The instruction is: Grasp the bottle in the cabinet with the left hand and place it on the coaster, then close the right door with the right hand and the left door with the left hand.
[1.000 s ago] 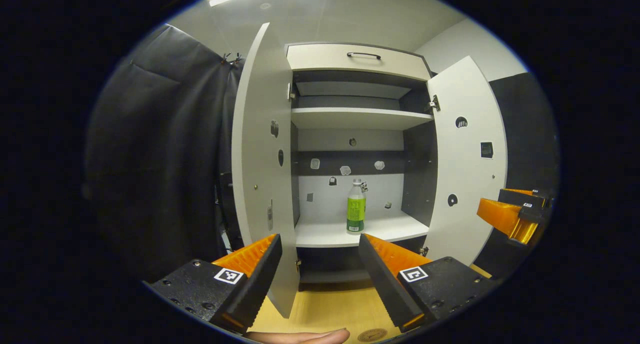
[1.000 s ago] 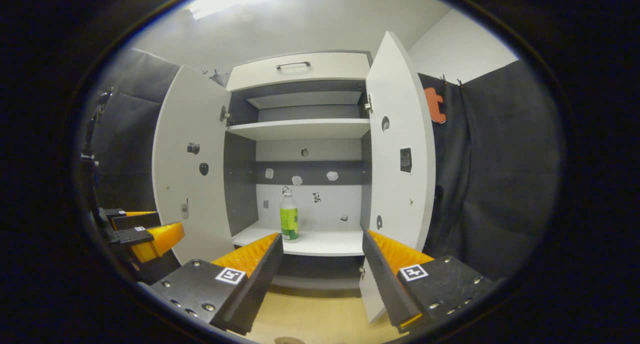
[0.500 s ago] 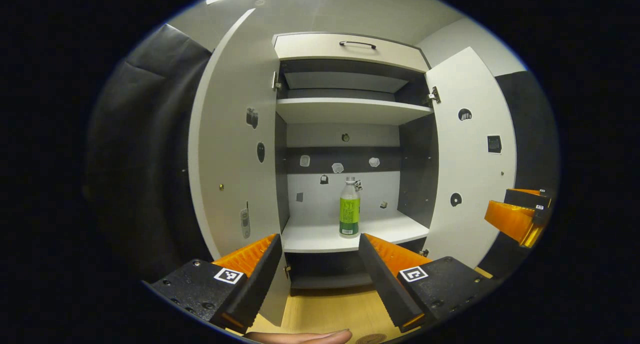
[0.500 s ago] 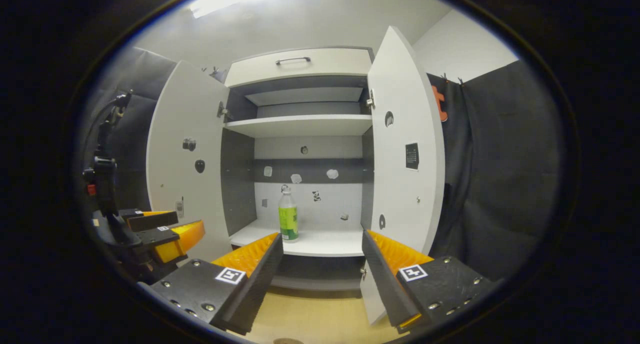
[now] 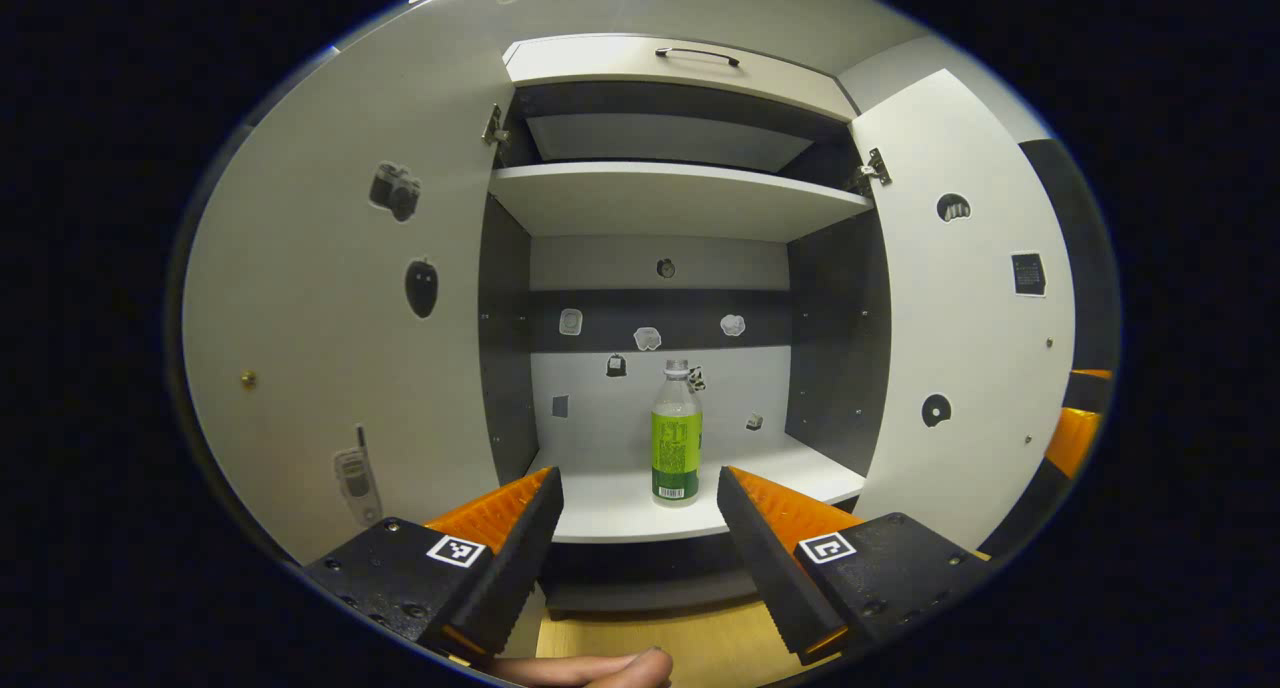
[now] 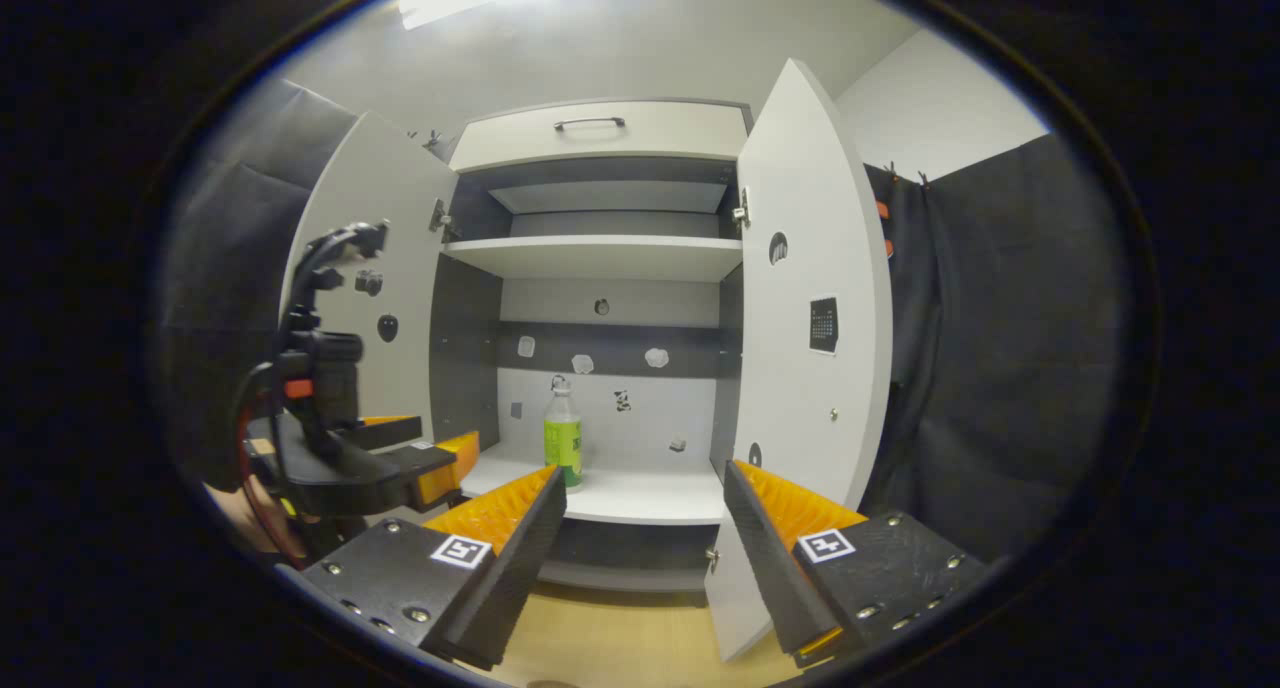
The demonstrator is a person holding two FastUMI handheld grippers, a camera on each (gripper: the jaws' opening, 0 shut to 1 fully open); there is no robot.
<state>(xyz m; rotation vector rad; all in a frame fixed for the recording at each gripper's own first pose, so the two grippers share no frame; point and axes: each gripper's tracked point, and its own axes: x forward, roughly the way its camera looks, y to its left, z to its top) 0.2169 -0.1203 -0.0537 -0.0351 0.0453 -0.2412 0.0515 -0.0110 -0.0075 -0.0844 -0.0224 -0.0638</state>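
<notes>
A clear bottle with a green label [image 5: 677, 433] stands upright on the lower shelf [image 5: 620, 503] of the open cabinet, straight ahead in the left gripper view. My left gripper [image 5: 640, 538] is open, short of the shelf's front edge, with the bottle lined up between its fingers but farther in. In the right gripper view the bottle [image 6: 563, 438] stands left of centre, and the left gripper [image 6: 440, 450] hovers before the left door [image 6: 385, 258]. My right gripper [image 6: 645, 538] is open and empty, back from the cabinet beside the right door [image 6: 810, 298].
Both white doors stand wide open, the left door [image 5: 330, 298] close beside my left gripper and the right door [image 5: 960, 318] opposite. An upper shelf [image 5: 670, 193] and a drawer [image 5: 670, 63] sit above. A wooden tabletop [image 6: 620, 638] lies below. A fingertip [image 5: 590, 668] shows at the bottom.
My left gripper has moved forward towards the cabinet opening, past the left door's edge; the bottle looks nearer and more centred. The right gripper has barely moved.
</notes>
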